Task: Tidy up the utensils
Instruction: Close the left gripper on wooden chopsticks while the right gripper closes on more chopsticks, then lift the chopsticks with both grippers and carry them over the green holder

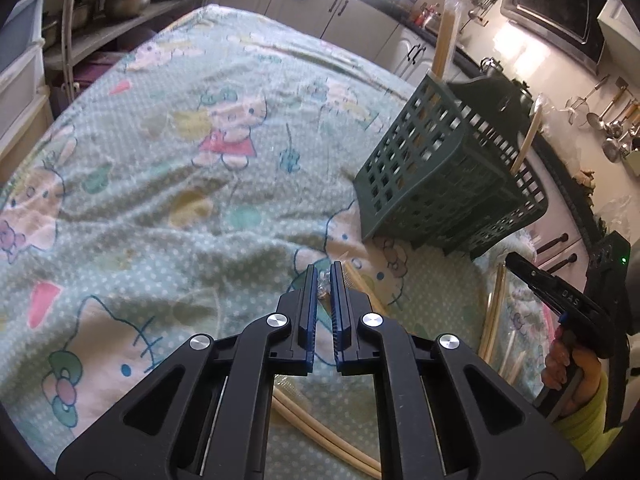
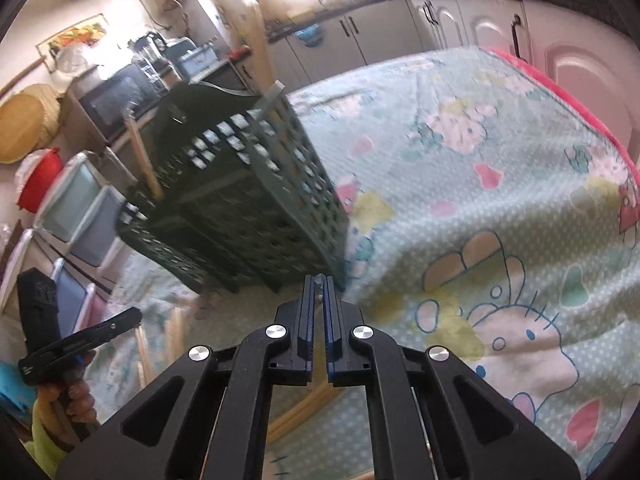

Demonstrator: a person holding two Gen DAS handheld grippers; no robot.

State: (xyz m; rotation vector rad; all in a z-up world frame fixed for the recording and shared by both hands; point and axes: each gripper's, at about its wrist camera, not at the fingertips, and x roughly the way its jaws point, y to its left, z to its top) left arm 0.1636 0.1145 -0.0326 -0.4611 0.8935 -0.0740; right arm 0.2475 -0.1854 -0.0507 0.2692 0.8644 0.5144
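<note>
A dark green lattice utensil basket point(image 1: 448, 176) stands on the cartoon-print cloth; it also shows in the right wrist view point(image 2: 248, 196). Wrapped chopstick pairs point(image 1: 445, 36) stick up out of it, one more at its right side point(image 1: 530, 136). My left gripper point(image 1: 325, 280) is shut on the clear wrapper of a chopstick pair point(image 1: 320, 428) that runs down under the fingers. My right gripper point(image 2: 319, 286) is shut on the wrapper of another chopstick pair point(image 2: 304, 404), just in front of the basket. More wrapped chopsticks point(image 1: 494, 312) lie on the cloth between the grippers.
The cloth-covered table point(image 1: 180, 152) stretches left and away. Kitchen cabinets point(image 1: 352, 12), a microwave point(image 1: 556, 4) and hanging ladles point(image 1: 616, 120) line the far side. Plastic drawers point(image 2: 80, 208) and a red bowl point(image 2: 38, 184) stand beyond the basket in the right wrist view.
</note>
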